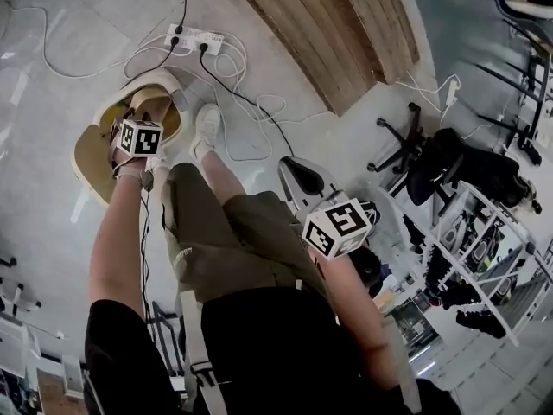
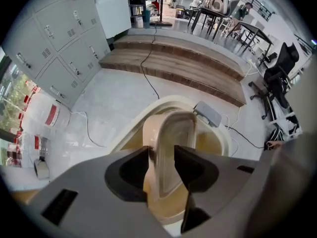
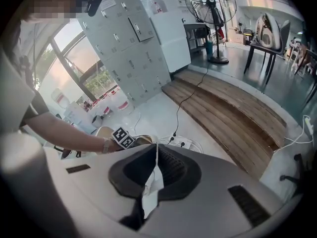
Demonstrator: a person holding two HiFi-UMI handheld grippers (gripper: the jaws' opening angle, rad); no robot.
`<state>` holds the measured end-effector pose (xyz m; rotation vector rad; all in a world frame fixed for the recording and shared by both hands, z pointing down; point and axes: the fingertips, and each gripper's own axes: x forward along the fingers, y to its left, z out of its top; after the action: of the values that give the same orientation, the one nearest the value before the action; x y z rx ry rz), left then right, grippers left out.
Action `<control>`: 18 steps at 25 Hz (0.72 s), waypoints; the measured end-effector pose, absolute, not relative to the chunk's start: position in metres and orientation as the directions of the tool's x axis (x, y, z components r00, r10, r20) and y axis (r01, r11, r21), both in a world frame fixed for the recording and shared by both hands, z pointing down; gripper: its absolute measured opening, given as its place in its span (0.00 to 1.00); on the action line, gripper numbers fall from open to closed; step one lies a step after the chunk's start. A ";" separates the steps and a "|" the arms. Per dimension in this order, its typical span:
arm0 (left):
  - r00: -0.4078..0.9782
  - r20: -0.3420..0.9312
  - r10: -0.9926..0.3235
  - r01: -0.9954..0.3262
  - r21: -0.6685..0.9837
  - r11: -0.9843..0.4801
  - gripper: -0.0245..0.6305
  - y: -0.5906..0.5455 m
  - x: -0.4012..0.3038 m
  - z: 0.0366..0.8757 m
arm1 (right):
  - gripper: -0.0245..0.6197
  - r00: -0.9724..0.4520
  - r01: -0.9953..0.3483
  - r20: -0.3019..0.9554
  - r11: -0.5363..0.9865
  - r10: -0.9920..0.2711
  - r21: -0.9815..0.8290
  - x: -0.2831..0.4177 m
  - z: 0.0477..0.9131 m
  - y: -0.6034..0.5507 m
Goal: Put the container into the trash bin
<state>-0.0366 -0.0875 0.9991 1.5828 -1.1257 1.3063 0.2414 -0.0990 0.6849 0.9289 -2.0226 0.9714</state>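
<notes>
The left gripper's (image 2: 162, 153) jaws pinch the container (image 2: 171, 130), seemingly light, thin and bendable, by its wall above the trash bin (image 1: 161, 79) at ten o'clock in the head view. The right gripper's (image 3: 154, 168) jaws are closed on a white scrap (image 3: 151, 192).

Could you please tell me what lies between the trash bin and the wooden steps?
A white power strip with cables plugged in lies between the trash bin and the wooden steps, clearest in the head view.
</notes>
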 end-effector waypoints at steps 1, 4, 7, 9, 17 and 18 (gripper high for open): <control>0.077 0.987 -0.144 -0.951 0.029 -0.309 0.29 -0.086 -0.037 1.005 | 0.07 -0.496 -0.824 0.815 0.457 -0.298 -0.335 0.242 0.688 -0.098; 0.078 0.989 -0.122 -0.946 0.035 -0.322 0.29 -0.081 -0.036 1.022 | 0.07 -0.490 -0.831 0.819 0.444 -0.299 -0.335 0.244 0.697 -0.094; 0.066 0.991 -0.115 -0.947 0.026 -0.319 0.25 -0.080 -0.037 1.034 | 0.07 -0.484 -0.837 0.822 0.432 -0.300 -0.335 0.246 0.702 -0.091; 0.062 0.992 -0.114 -0.948 0.022 -0.317 0.20 -0.079 -0.038 1.038 | 0.07 -0.479 -0.842 0.824 0.422 -0.302 -0.335 0.249 0.705 -0.088; 0.059 0.993 -0.099 -0.940 0.022 -0.341 0.19 -0.080 -0.032 1.060 | 0.07 -0.460 -0.859 0.836 0.387 -0.299 -0.334 0.255 0.721 -0.073; 0.059 0.993 -0.099 -0.939 0.022 -0.344 0.19 -0.079 -0.031 1.062 | 0.07 -0.459 -0.861 0.837 0.383 -0.299 -0.335 0.255 0.721 -0.071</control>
<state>-0.0312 -0.0792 1.0618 1.5668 -1.0720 1.3768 0.2554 -0.0713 0.7213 0.9958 -1.9532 1.0376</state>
